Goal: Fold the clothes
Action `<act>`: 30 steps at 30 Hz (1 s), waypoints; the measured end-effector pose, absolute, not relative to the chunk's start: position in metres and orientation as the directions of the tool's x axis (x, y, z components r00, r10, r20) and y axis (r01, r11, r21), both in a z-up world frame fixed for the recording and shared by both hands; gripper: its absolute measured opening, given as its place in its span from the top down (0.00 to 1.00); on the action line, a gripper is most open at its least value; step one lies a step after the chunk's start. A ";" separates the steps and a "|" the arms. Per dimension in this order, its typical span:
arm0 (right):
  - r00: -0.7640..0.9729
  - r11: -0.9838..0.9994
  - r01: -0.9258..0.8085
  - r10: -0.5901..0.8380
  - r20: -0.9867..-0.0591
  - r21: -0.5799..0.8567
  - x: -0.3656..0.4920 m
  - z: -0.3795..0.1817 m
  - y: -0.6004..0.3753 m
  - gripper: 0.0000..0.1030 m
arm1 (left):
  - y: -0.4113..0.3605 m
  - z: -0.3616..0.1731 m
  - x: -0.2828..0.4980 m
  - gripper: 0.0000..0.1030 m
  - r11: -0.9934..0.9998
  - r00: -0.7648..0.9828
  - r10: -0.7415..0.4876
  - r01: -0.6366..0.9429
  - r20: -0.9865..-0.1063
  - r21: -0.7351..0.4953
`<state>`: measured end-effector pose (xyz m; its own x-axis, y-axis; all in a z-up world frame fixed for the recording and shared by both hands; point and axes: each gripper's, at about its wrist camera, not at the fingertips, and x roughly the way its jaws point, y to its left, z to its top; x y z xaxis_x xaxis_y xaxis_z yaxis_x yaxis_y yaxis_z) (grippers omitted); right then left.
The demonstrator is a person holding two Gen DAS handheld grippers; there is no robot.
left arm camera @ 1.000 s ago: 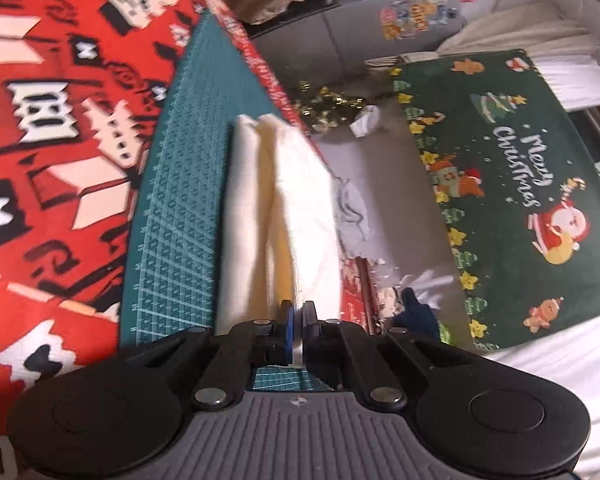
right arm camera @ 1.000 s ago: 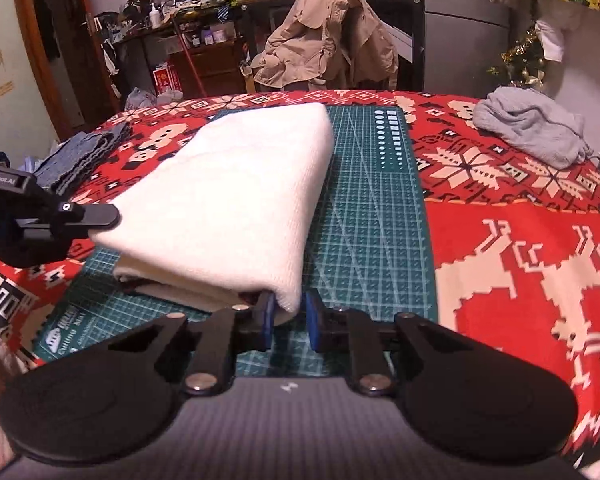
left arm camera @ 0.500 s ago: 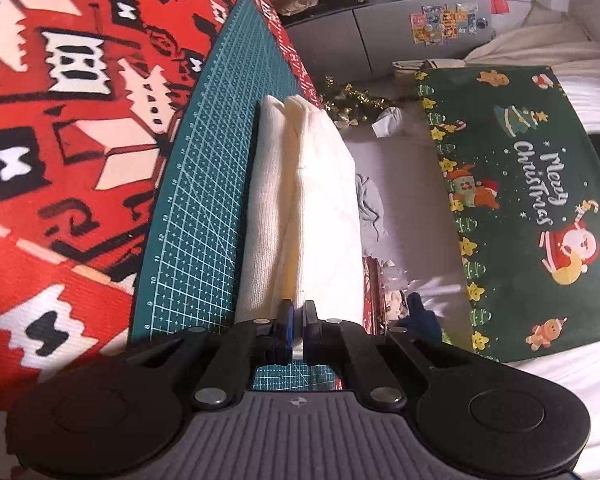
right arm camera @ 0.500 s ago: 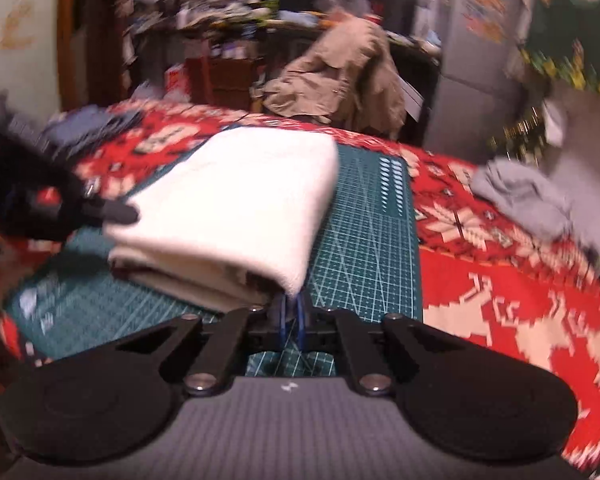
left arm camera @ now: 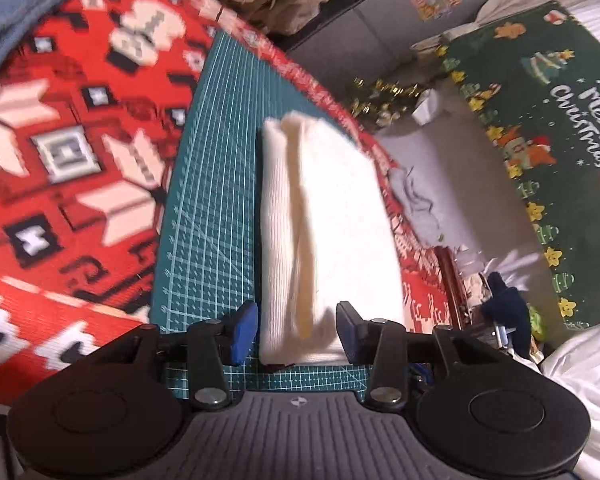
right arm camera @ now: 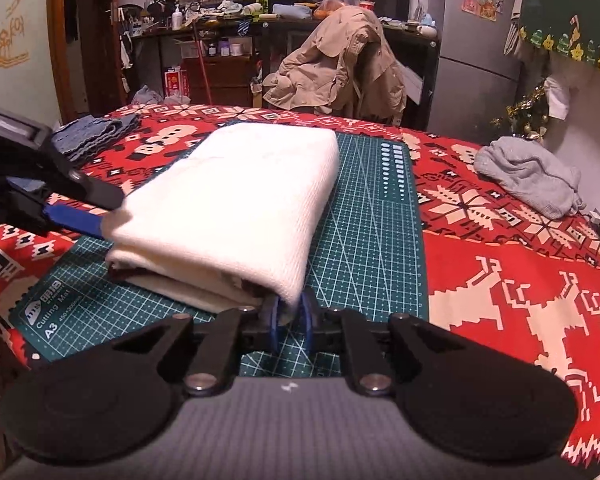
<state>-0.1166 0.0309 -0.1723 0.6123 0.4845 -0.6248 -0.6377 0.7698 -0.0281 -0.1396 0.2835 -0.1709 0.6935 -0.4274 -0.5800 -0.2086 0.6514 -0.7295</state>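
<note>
A folded white cloth lies on the green cutting mat. My right gripper is shut on its near right corner, with only a narrow gap between the pads. In the left wrist view the same cloth runs away from me along the mat. My left gripper stands open, its blue pads on either side of the cloth's near end and apart from it. The right wrist view shows the left gripper at the cloth's left edge.
A red patterned tablecloth covers the table. A crumpled grey garment lies at the right, and folded blue denim at the back left. A tan jacket hangs on a chair behind the table.
My left gripper has opened and let go of the cloth's end. The right gripper closed on the corner and its pads have since parted slightly. The cloth has settled on the mat.
</note>
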 end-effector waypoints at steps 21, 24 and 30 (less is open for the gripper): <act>0.389 0.721 -0.673 0.533 -0.751 0.164 -0.131 -0.124 -0.040 0.88 | 0.284 -0.152 -0.143 0.67 0.572 0.688 -0.489 -0.210 -0.535 -0.793; 0.408 0.726 -0.668 0.539 -0.737 0.161 -0.117 -0.110 -0.051 0.87 | 0.294 -0.146 -0.137 0.64 0.550 0.729 -0.472 -0.196 -0.496 -0.812; 0.480 0.753 -0.639 0.550 -0.683 0.157 -0.058 -0.104 -0.043 0.78 | 0.311 -0.161 -0.087 0.63 0.486 0.756 -0.464 -0.218 -0.462 -0.846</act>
